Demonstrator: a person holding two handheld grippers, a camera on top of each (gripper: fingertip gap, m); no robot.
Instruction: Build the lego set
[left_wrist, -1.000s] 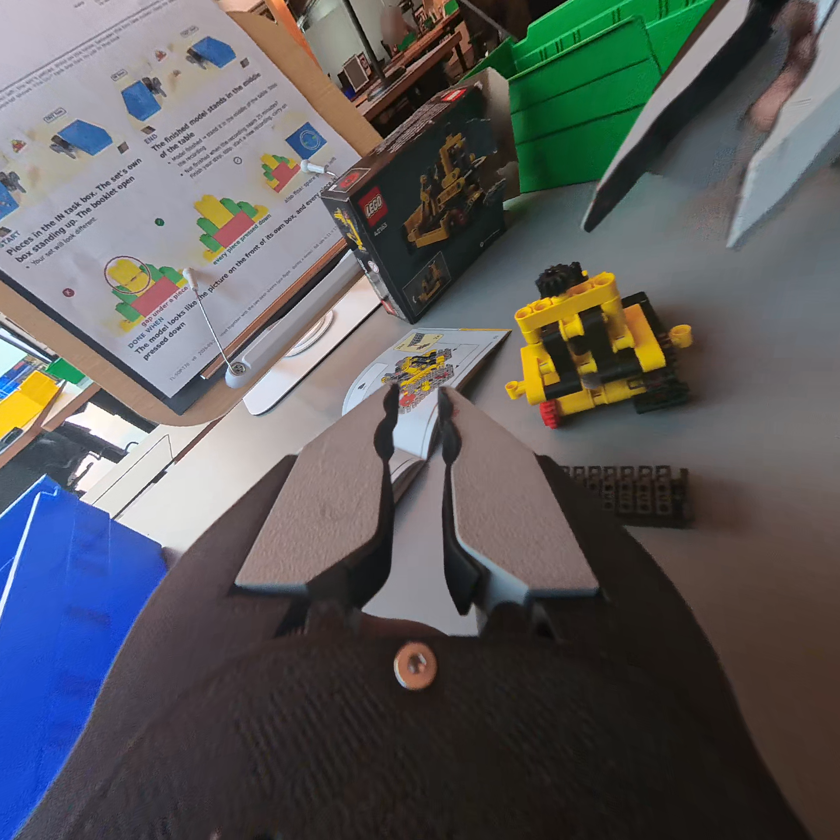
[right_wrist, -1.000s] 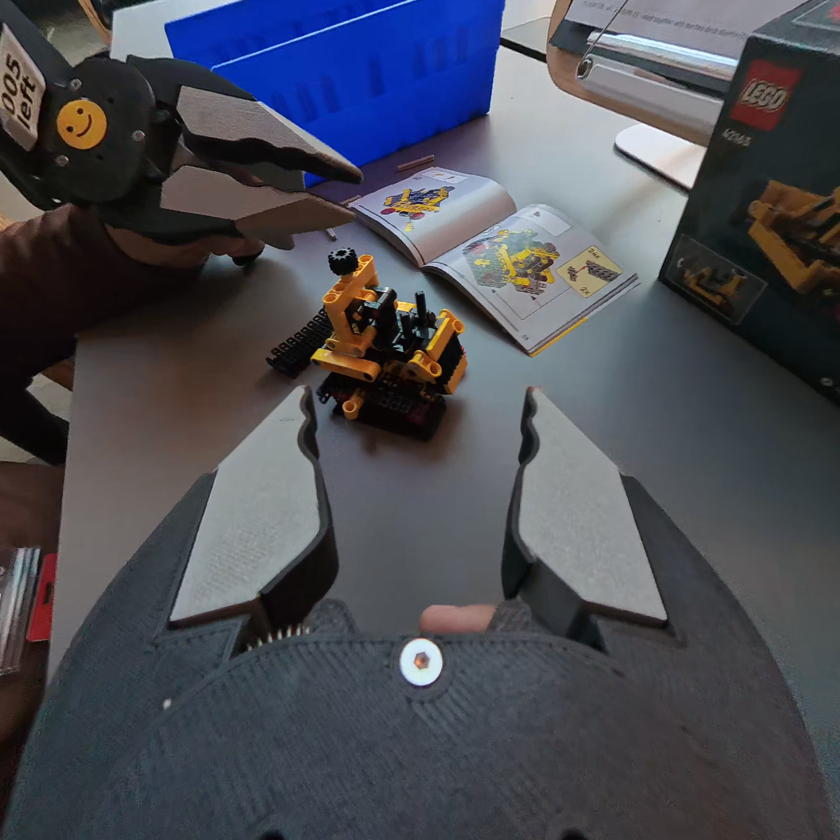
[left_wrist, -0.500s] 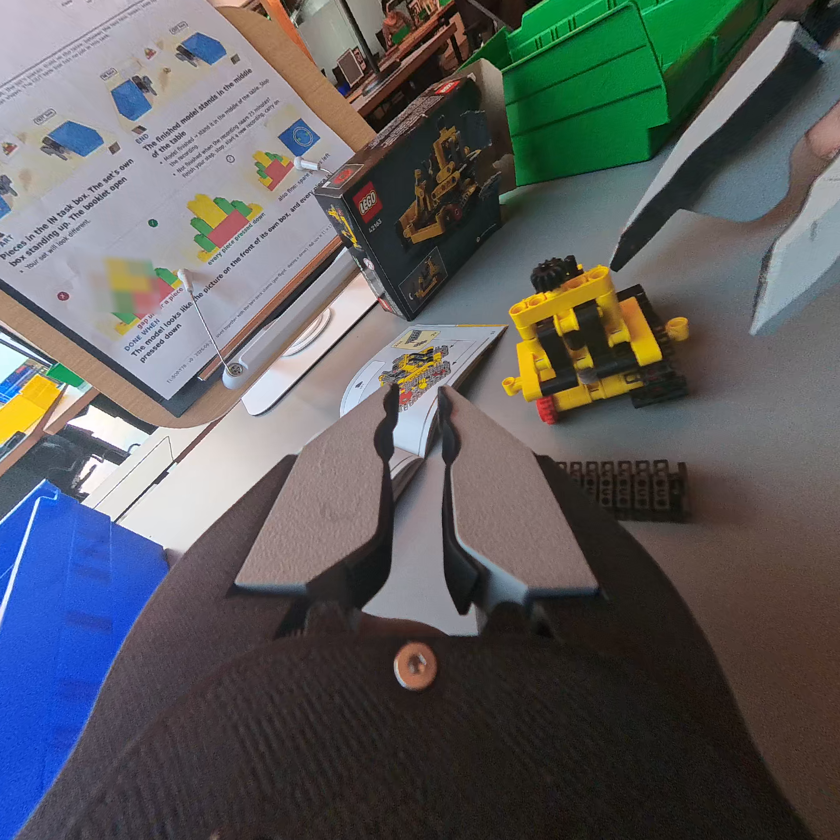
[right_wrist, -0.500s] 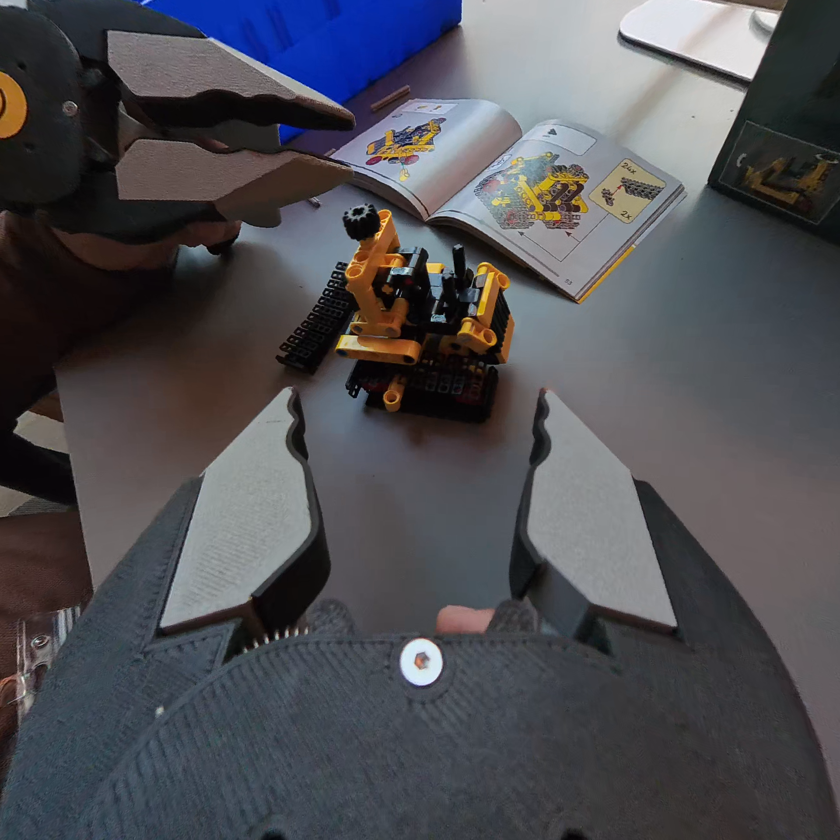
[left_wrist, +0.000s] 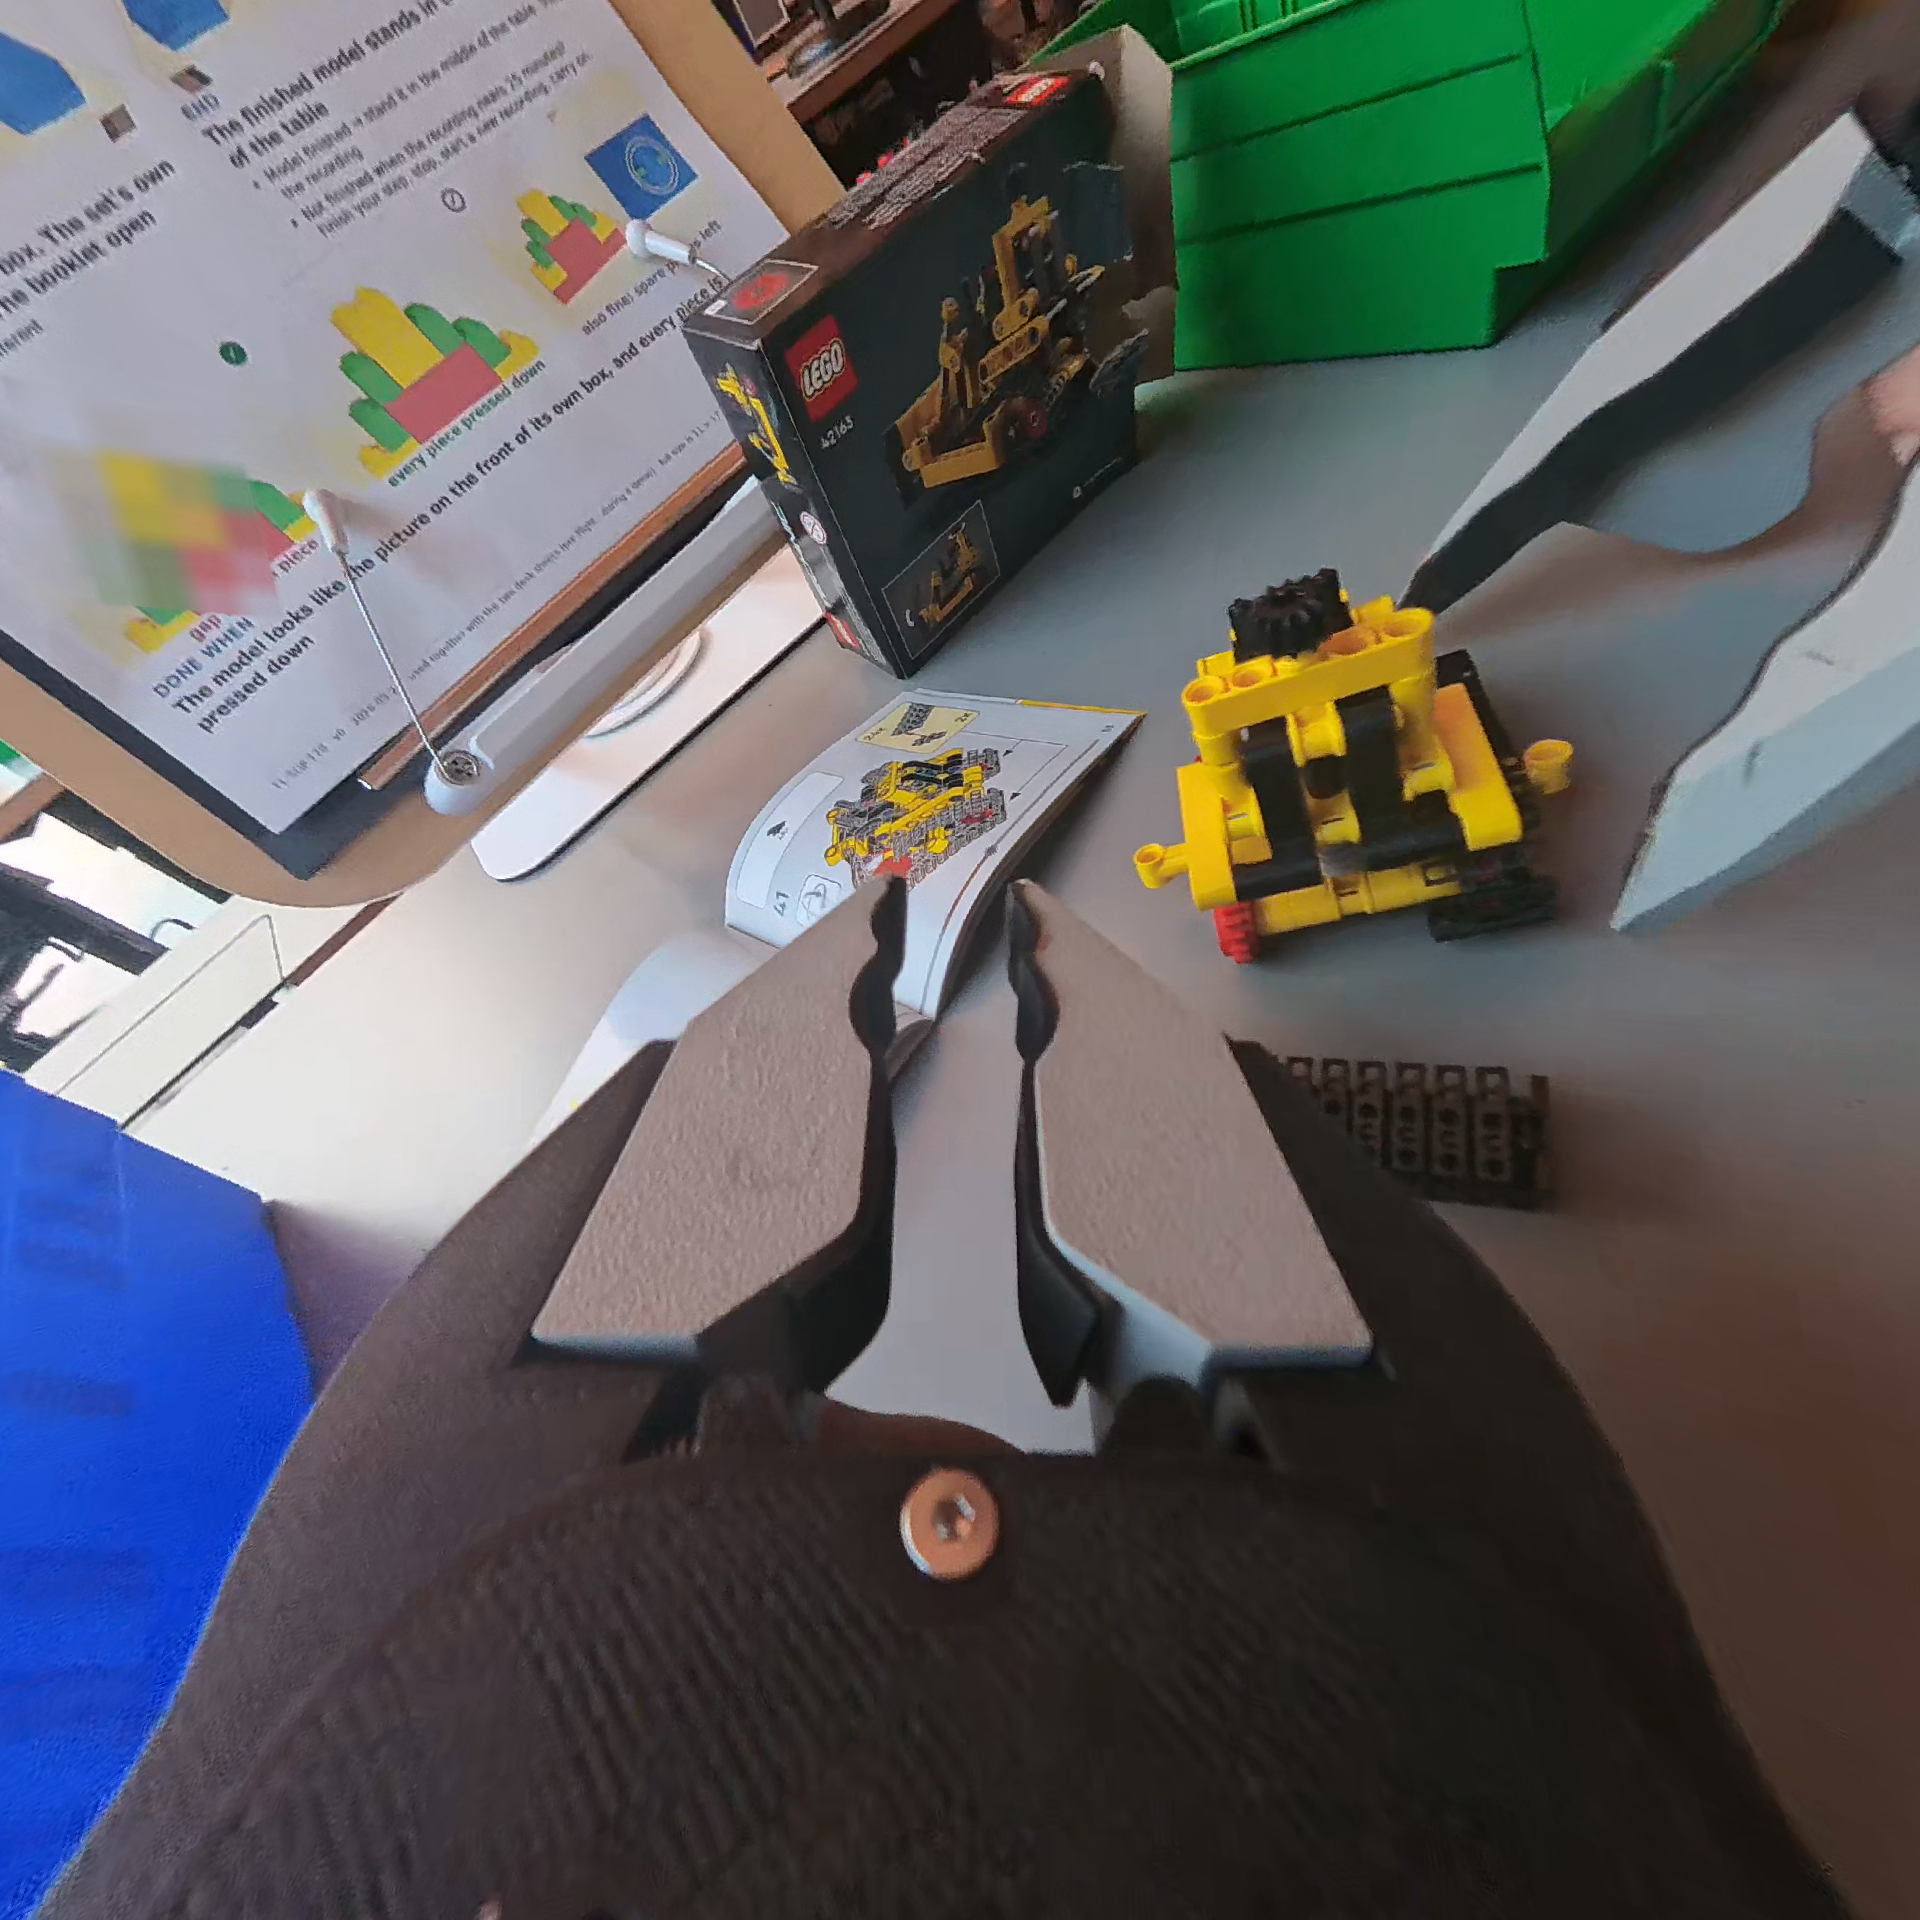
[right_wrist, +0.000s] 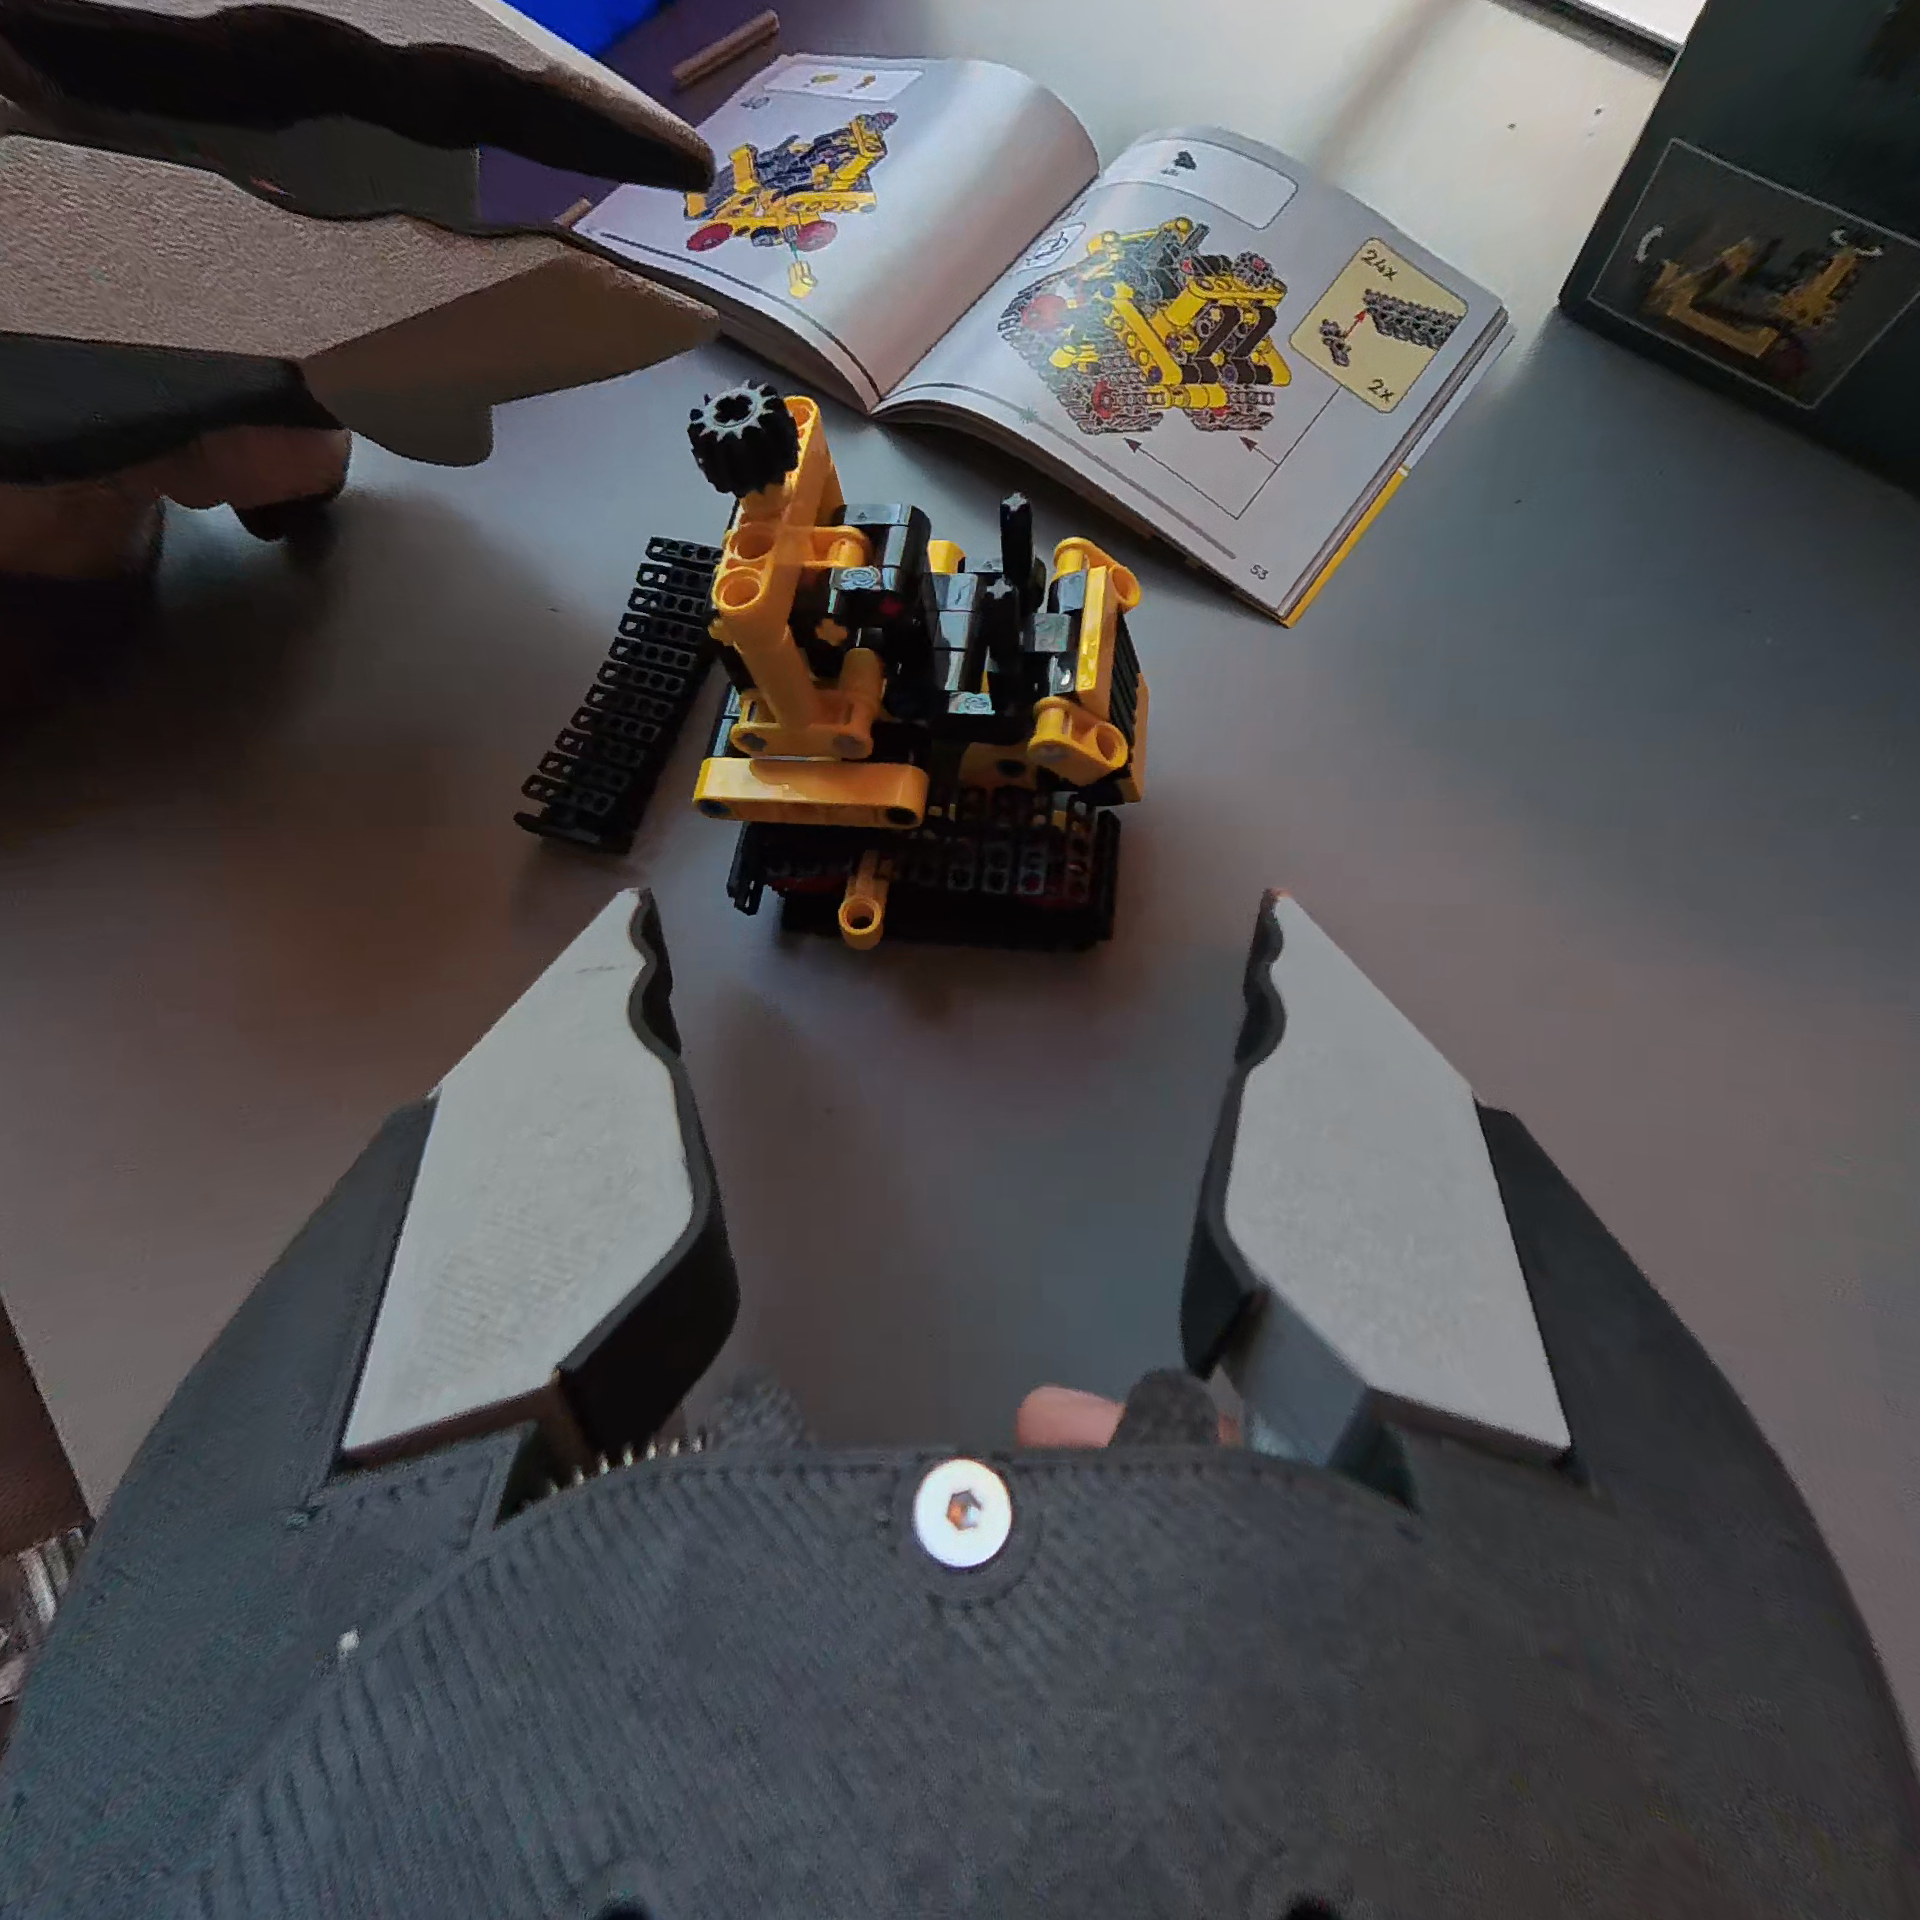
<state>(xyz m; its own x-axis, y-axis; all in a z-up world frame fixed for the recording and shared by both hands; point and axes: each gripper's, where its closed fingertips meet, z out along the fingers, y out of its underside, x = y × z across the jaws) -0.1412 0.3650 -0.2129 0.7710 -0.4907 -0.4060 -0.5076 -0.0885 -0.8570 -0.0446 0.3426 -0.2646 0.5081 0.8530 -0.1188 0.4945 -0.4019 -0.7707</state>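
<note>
A partly built yellow and black Lego vehicle (right_wrist: 914, 707) stands on the grey table, a black gear on top; it also shows in the left wrist view (left_wrist: 1340, 779). A loose black track strip (right_wrist: 623, 696) lies flat just left of it and shows in the left wrist view (left_wrist: 1423, 1138) too. My right gripper (right_wrist: 956, 914) is open and empty, just short of the model, jaws wider than it. My left gripper (left_wrist: 951, 904) is shut but for a narrow gap, empty, raised over the booklet's near edge, left of the model.
An open instruction booklet (right_wrist: 1039, 281) lies behind the model. The dark set box (left_wrist: 935, 416) stands beyond it. Green bins (left_wrist: 1403, 177) are at the back, a blue bin (left_wrist: 104, 1455) at the left, and an instruction board (left_wrist: 312, 364) on a stand. The tips of one gripper are about 12 cm away from the tips of the other.
My right gripper has moved forward and down toward the model, still open. My left gripper has barely moved and stays shut.
</note>
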